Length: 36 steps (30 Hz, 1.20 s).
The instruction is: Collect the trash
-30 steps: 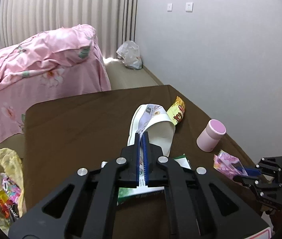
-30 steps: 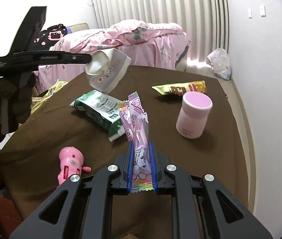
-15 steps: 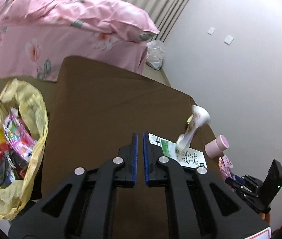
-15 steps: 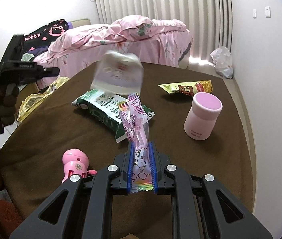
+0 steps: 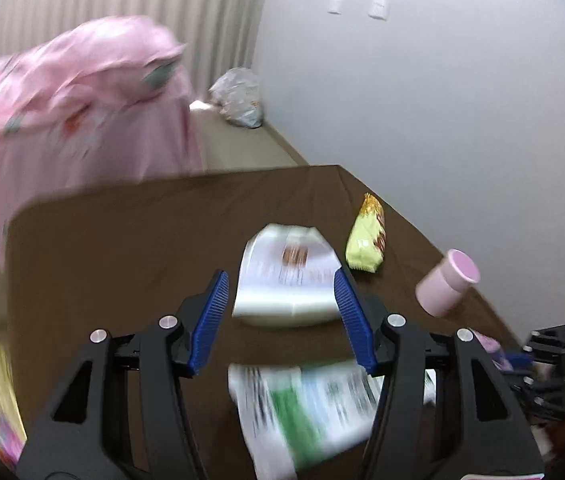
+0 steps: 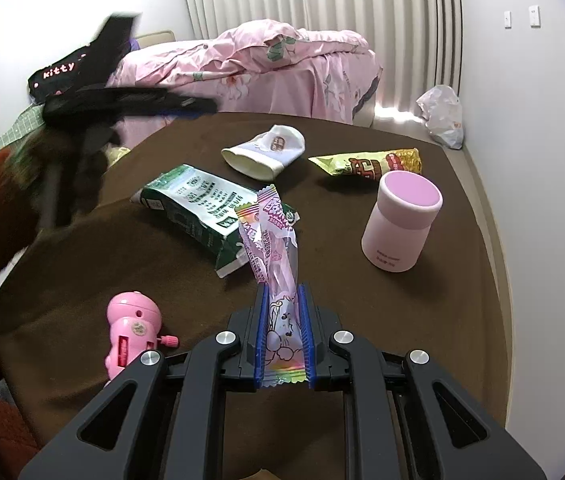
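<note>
Dropped from the left gripper [image 5: 280, 316], whose jaws are opening empty, the white cup [image 6: 264, 153] lies at the counter's [image 6: 462, 320] twelve o'clock. Right gripper [image 6: 284, 330] clamps a pink wrapper [image 6: 272, 240]; carton [image 6: 202, 204] and yellow packet [image 6: 366, 164] remain uncollected.

White paper cup [image 6: 264, 152] – crushed, on its side on brown table [image 6: 422, 300]. Green-white carton [image 6: 202, 206] flat nearby; yellow snack wrapper [image 6: 366, 162] beyond. Pink candy wrapper [image 6: 278, 264] – upright, pinched between blue pads [image 6: 260, 332].

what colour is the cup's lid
Pink, a deeper shade than the pale pink cup body; clearest in the right wrist view.
</note>
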Tool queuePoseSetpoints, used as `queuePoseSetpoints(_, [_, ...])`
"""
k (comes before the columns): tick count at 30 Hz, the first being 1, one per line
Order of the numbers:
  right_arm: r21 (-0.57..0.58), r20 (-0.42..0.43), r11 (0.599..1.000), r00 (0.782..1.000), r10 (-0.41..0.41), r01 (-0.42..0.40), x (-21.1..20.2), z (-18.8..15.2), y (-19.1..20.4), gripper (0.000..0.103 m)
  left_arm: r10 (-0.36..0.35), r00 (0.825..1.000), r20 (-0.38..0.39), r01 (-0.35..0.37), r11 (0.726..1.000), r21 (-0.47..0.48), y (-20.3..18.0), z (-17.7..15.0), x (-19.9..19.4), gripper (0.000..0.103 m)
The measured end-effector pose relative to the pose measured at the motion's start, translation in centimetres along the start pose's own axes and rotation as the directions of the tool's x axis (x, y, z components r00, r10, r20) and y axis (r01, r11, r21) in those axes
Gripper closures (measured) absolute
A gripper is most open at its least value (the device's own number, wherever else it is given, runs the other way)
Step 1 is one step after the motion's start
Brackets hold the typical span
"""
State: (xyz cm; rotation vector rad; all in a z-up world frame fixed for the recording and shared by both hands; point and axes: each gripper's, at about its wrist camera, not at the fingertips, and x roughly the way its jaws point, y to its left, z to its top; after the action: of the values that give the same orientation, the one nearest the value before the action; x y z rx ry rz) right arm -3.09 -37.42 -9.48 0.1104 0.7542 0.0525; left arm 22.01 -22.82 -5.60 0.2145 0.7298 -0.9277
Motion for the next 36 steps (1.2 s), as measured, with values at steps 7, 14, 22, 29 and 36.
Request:
queuePoseSetpoints(7, [0.002,-0.008,1.0,1.0,0.009,-0.009,0.3,-0.1,-0.3,0.088,-0.024,0.976,-0.215,0.065,0.981,0.185,0.0,3.2,9.1,0.051])
queuePoseSetpoints(14, [0.055,-0.028,0.998,0.999,0.016,-0.014,1.1,-0.7,-1.6,0.088,-0.182,0.933,-0.31,0.118,0.969,-0.216,3.7,1.2,10.4,0.077])
queuePoseSetpoints(22, [0.057,0.028,0.998,1.0,0.014,-0.016,0.3,0.9,-0.9,0.088,-0.089,0.985,-0.146,0.038,0.948,-0.315,3.6,-0.6,3.4,0.09])
queuePoseSetpoints(29, [-0.011,0.085,1.0,0.996,0.026,-0.025,-0.9,3.5,1.1,0.088,0.089,0.996,0.031,-0.074,0.938,-0.337,3.7,-1.2,-6.0,0.09])
queuePoseSetpoints(36, [-0.112,0.132,0.992,0.988,0.077,-0.062,-1.1,7.2,5.1,0.088,0.196,0.975,0.106,-0.144,0.917,-0.371,5.4,-4.2,-13.8,0.09])
